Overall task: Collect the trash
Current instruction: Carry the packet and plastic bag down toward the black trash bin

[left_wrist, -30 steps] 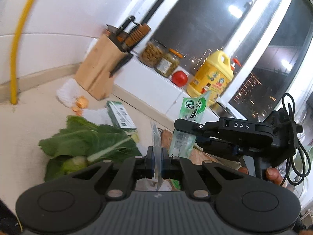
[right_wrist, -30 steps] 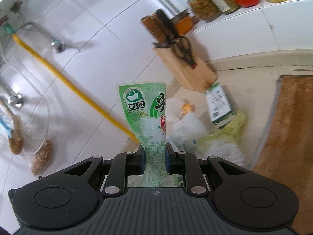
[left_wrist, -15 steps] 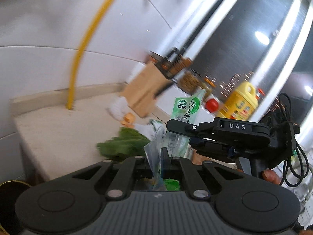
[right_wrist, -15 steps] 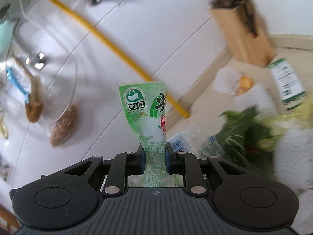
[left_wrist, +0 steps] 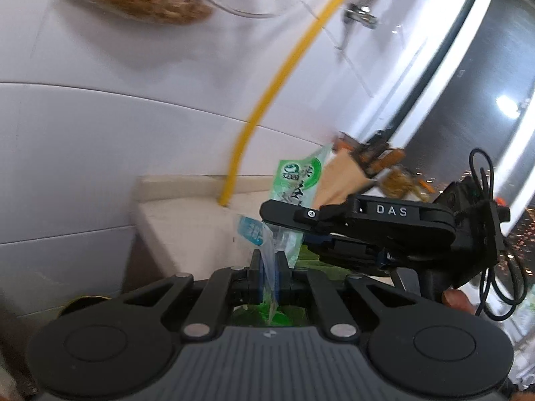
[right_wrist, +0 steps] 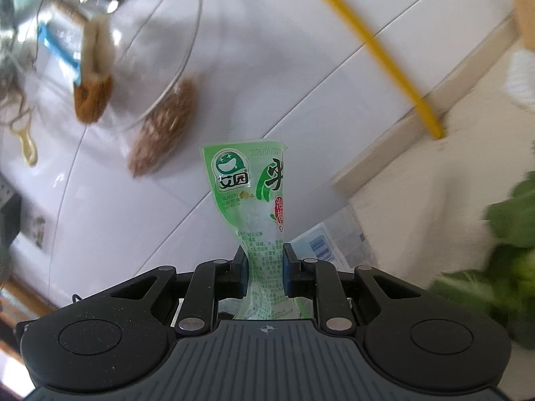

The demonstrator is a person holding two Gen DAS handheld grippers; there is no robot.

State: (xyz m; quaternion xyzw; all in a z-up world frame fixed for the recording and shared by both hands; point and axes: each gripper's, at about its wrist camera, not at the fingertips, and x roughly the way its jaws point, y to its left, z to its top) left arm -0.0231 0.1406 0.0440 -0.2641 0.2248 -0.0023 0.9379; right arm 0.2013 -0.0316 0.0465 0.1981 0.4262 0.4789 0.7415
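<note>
Two wrappers: green packet (right_wrist: 249,200), seemingly clear wrapper (left_wrist: 257,234).

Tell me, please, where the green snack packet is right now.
The green snack packet stands upright, pinched in the right gripper jaws, mid-frame before the white tiled wall.

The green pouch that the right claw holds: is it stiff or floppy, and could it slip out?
The green pouch probably is thin and light: it crumples narrow where the right claw pinches it. It seems stiff enough to stand upright above the pads. Its glossy film may be slippery, so it could slide out.
</note>
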